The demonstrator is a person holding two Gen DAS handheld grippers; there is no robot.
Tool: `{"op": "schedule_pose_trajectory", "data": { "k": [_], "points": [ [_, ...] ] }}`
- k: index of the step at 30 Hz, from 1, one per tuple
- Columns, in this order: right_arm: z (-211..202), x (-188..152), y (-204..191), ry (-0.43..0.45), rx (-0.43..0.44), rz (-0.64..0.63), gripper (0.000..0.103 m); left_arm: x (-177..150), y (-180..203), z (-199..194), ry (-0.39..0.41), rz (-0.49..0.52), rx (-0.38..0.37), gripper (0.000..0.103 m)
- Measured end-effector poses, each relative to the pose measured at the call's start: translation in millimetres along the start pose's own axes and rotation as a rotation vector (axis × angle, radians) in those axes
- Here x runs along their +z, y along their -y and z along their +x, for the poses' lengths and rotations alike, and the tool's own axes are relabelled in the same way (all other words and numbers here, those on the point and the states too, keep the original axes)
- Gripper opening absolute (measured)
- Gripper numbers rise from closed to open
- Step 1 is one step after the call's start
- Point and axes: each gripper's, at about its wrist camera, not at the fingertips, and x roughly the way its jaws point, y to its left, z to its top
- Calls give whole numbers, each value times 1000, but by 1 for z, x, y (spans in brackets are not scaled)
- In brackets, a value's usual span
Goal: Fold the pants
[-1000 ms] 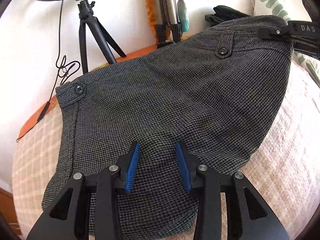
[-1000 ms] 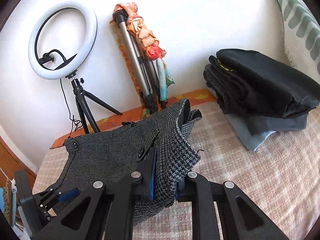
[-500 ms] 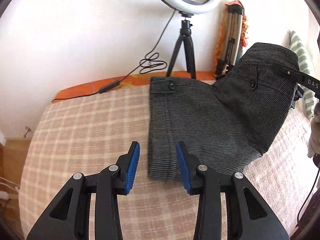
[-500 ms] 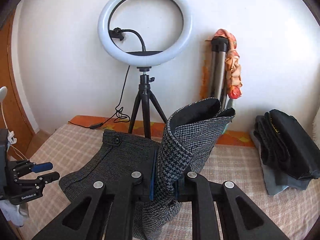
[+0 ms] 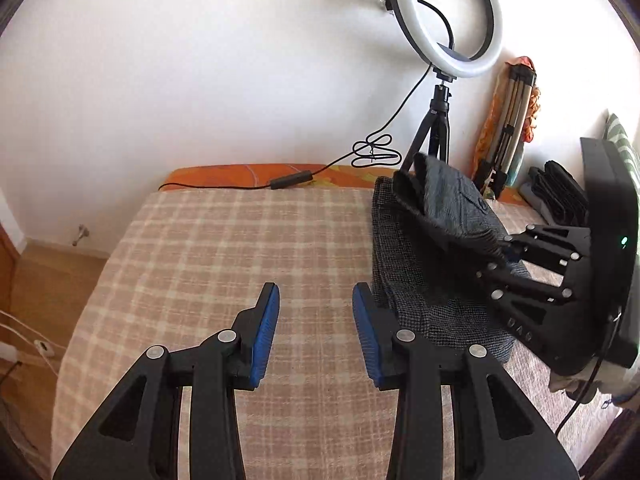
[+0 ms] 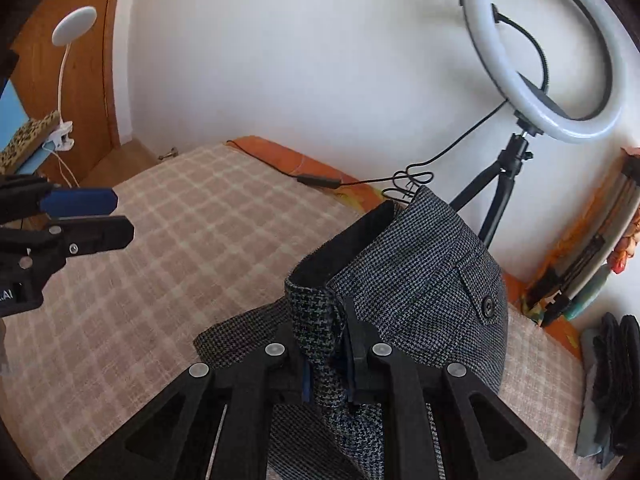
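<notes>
Grey houndstooth pants (image 5: 416, 276) lie on the right part of a checked bedspread (image 5: 240, 248). My right gripper (image 6: 328, 364) is shut on a doubled edge of the pants (image 6: 424, 276) and holds that flap up off the bed, with a buttoned pocket facing the camera. In the left wrist view the right gripper (image 5: 505, 254) comes in from the right with the lifted flap. My left gripper (image 5: 316, 300) is open over bare bedspread just left of the pants, with nothing between its blue pads. It also shows at the left edge of the right wrist view as the left gripper (image 6: 120, 216).
A ring light on a tripod (image 5: 448, 24) and its cable (image 5: 288, 182) stand at the wall. A folded tripod with a scarf (image 5: 512, 120) leans beside it. Dark folded clothes (image 6: 612, 380) are stacked at the far right. The bed's left edge (image 5: 80, 320) drops to the floor.
My left gripper drew back and to the left, off the pants, onto bare bedspread. My right gripper swung left with the gripped flap, folding it over the part that lies flat.
</notes>
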Motion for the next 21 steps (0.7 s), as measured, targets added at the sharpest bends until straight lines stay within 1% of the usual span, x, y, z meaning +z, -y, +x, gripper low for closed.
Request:
{"op": "schedule_pose_trajectory", "data": {
  "k": [3, 9, 11, 12, 13, 14, 15, 16, 18, 21],
  "points": [
    [18, -4, -16, -40, 27, -26, 10, -2, -3, -4, 2, 3, 9, 37],
    [28, -9, -16, -62, 83, -14, 10, -3, 1, -7, 7, 29, 18, 37],
    [30, -9, -12, -64, 115, -1, 13, -3, 3, -6, 7, 28, 16, 37],
    [30, -8, -9, -65, 142, 13, 16, -3, 4, -6, 6, 27, 14, 37],
    [31, -7, -6, -69, 181, 32, 25, -3, 5, -6, 6, 28, 13, 37],
    [29, -7, -1, -66, 238, 63, 31, -3, 7, -7, 6, 33, 16, 37],
    [26, -6, 4, -56, 301, 94, 43, -3, 9, -7, 5, 39, 21, 37],
    [19, -5, 9, -36, 346, 122, 54, -4, 11, -7, 3, 42, 21, 37],
    [3, -4, 20, 1, 369, 150, 67, -3, 13, -7, -3, 42, 18, 37],
    [-19, -4, 39, 47, 367, 182, 68, -3, 17, -8, -4, 39, 3, 37]
  ]
}}
